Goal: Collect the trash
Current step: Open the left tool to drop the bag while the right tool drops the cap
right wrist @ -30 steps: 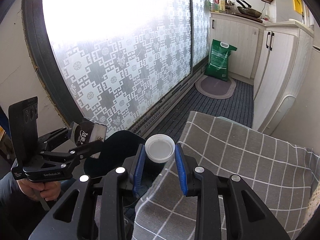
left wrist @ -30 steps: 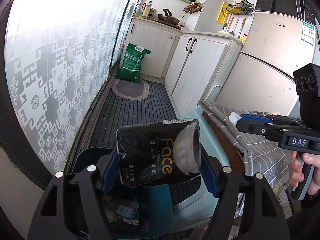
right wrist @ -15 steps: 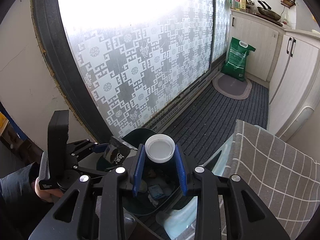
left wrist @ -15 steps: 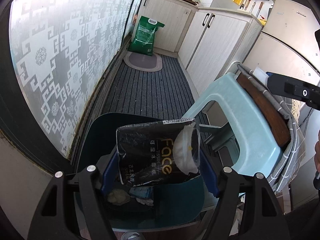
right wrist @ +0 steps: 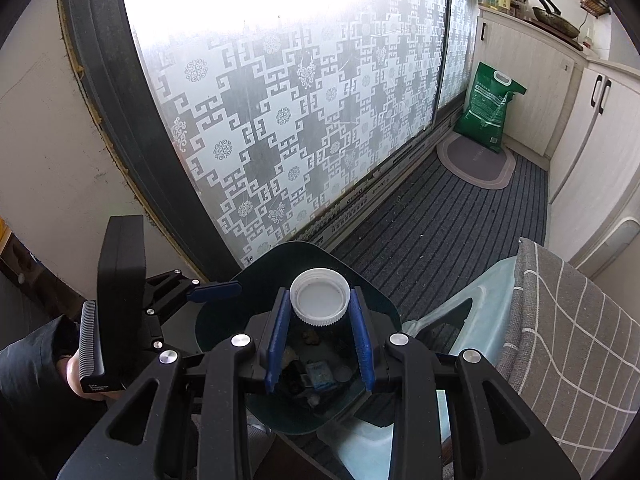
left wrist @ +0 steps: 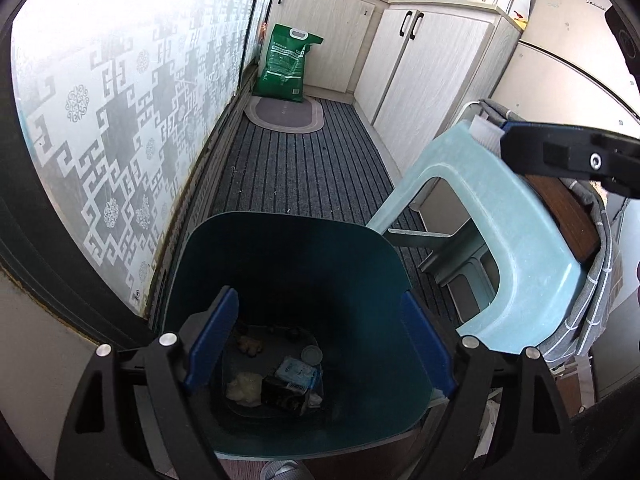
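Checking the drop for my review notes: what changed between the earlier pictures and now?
The left tool has just opened and let go of the black tissue packet, which now lies inside the dark teal plastic bin. The right tool moved over the bin. Its grip on the white plastic bottle cap is unchanged.

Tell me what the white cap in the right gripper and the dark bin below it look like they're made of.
White cap: likely hard plastic, matte, with a ribbed moulded edge. Dark bin: probably smooth teal plastic, with thin, rounded walls and a faint sheen.
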The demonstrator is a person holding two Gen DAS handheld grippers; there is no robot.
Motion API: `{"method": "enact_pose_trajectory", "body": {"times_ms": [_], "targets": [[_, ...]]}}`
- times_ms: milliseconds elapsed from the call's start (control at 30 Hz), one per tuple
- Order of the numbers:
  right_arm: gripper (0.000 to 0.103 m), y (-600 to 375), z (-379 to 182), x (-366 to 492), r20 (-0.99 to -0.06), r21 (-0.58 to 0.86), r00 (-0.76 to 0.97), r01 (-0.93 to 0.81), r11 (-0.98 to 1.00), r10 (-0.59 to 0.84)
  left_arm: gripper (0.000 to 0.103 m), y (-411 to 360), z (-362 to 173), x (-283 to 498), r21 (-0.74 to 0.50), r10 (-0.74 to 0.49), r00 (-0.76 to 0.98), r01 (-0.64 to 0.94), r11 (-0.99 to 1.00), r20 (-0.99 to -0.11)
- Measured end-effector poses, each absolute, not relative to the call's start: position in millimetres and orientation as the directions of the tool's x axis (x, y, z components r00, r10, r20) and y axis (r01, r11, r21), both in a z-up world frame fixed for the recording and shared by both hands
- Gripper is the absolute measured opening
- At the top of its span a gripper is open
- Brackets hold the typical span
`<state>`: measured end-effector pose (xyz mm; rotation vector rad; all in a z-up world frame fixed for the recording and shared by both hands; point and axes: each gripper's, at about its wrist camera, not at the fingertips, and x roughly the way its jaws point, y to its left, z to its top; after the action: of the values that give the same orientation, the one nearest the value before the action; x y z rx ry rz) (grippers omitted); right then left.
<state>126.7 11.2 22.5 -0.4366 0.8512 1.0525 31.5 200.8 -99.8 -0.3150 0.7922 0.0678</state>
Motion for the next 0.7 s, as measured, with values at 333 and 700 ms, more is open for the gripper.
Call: {"method": "enact_pose_trajectory", "body": {"times_ms": [333,700], "targets": [[0.031,27.1,-0.5,126.6,-0.823,0.061,0.212,-0.889,0.453,0.527,0.065,226.6,-72.6,11.6,-0.319,-0.008,0.790,-0.238,0.917,-0.613],[0.031,50.9,-44.1,119.2,-0.877,0.044,0.170,-0.903,0.428,0.450,0.041,235.2,-43.9,-6.7,-0.375,-0.018,0.866,-0.197,0.906,-0.500]]}}
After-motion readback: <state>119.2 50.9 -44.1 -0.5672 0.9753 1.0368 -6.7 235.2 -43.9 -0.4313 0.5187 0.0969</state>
